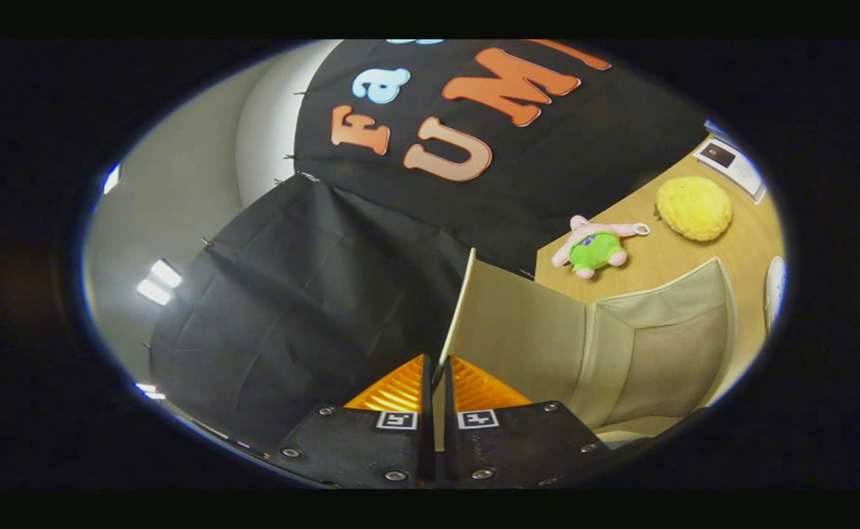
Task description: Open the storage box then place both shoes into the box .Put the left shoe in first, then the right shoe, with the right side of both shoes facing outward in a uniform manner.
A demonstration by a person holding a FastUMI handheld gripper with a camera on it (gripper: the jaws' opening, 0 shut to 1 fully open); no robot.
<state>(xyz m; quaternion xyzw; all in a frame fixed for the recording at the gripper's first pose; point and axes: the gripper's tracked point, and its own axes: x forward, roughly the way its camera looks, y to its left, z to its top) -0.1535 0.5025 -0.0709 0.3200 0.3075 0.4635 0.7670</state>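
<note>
The beige storage box (657, 353) stands open on the wooden table, its fabric-lined inside showing just beyond the fingers to the right. Its lid (518, 323) is lifted up on edge, and the lid's thin rim runs down between my fingers. My gripper (437, 367) is shut on that rim, one finger on each face of the lid. A white rounded thing (775, 290), possibly a shoe, shows past the far side of the box; too little of it is visible to tell.
Beyond the box, a pink and green plush toy (597, 246) and a yellow bumpy ball-like object (694, 208) lie on the wooden table (665, 264). A printed card (731, 165) lies at the table's far end. Black cloth walls stand to the left and behind.
</note>
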